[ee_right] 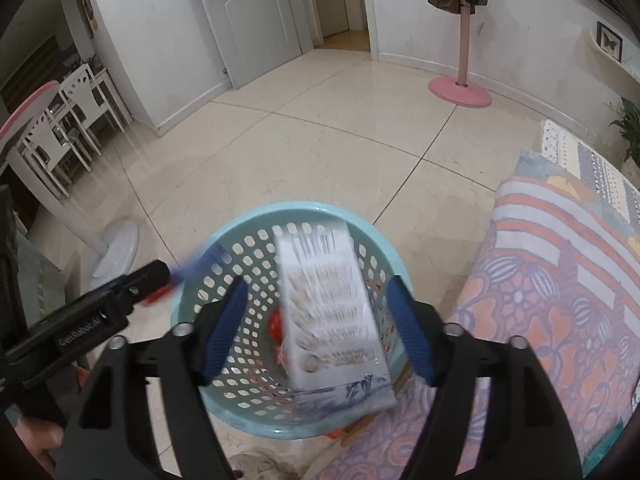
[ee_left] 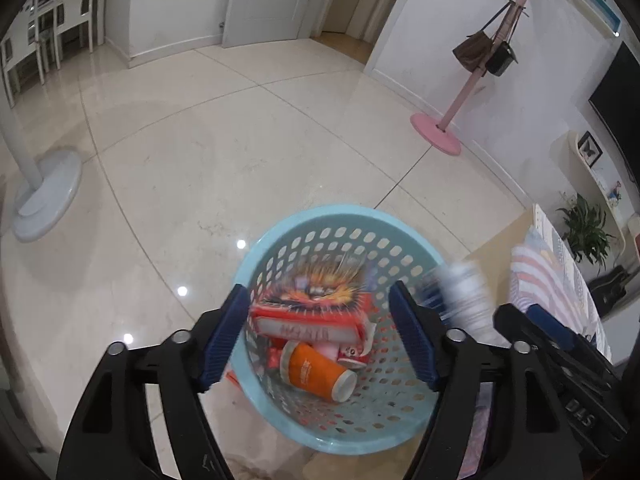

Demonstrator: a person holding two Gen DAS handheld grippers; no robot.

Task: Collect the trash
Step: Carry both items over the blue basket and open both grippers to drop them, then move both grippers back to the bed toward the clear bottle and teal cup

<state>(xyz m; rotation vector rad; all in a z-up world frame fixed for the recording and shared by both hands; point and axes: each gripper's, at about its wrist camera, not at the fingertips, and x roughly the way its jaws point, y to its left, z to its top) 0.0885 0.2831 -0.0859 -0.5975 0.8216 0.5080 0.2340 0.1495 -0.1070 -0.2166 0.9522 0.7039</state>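
A glossy cream tiled floor (ee_left: 208,168) carries a round pale-blue perforated plastic basket (ee_left: 280,236) holding a red snack packet (ee_left: 316,312) and an orange-labelled bottle (ee_left: 316,372). The left gripper (ee_left: 320,332) hangs above it, jaws spread and empty. The right gripper (ee_right: 318,328) is likewise agape; a white printed carton (ee_right: 332,308) (blurred) sits between its jaws over the basket, contact unclear

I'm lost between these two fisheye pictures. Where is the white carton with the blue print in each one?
Left wrist view: the white carton is a blurred shape at the basket's right rim, right of the left gripper.
Right wrist view: it fills the centre, between the open jaws of the right gripper, over the basket.
Shared landmark: the blue perforated basket, low and central in both; the pink coat stand stands beyond it.
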